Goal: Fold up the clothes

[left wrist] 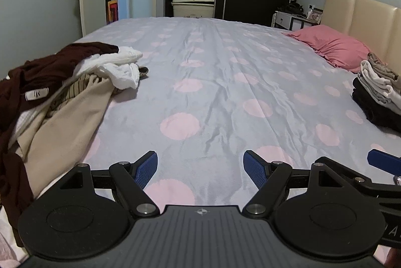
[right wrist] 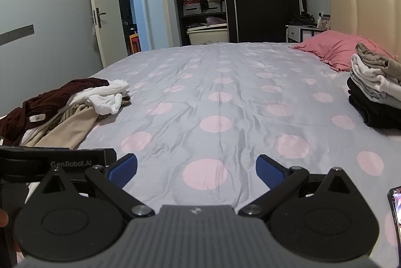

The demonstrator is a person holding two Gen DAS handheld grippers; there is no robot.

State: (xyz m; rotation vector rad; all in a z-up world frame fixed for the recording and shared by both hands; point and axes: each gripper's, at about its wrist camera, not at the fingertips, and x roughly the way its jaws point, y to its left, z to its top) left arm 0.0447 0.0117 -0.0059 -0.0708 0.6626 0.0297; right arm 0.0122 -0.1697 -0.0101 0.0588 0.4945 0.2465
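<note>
Both hand-held grippers hover low over the near edge of a bed [left wrist: 213, 82] covered in a grey-lilac sheet with pink dots. The left hand-held gripper [left wrist: 200, 169] has its blue-padded fingers spread wide with nothing between them; the right hand-held gripper [right wrist: 196, 167] is likewise spread apart and empty. In the right wrist view, the left unit's black body sits at the left edge and bears the printed words "GenRobot.AI" [right wrist: 71, 164].

The heap of unfolded clothes [left wrist: 57, 92] lies on the bed's left side: a maroon garment [left wrist: 50, 67] on top, a crumpled white piece [left wrist: 117, 67] beside it, a beige one [left wrist: 62, 132] spilling toward the near edge. The maroon garment shows a small white neck label [left wrist: 37, 93] with a dark mark too small to read.

On the right side, a stack of folded clothes [left wrist: 378, 90] rests just in front of a pink pillow [left wrist: 330, 47].
</note>
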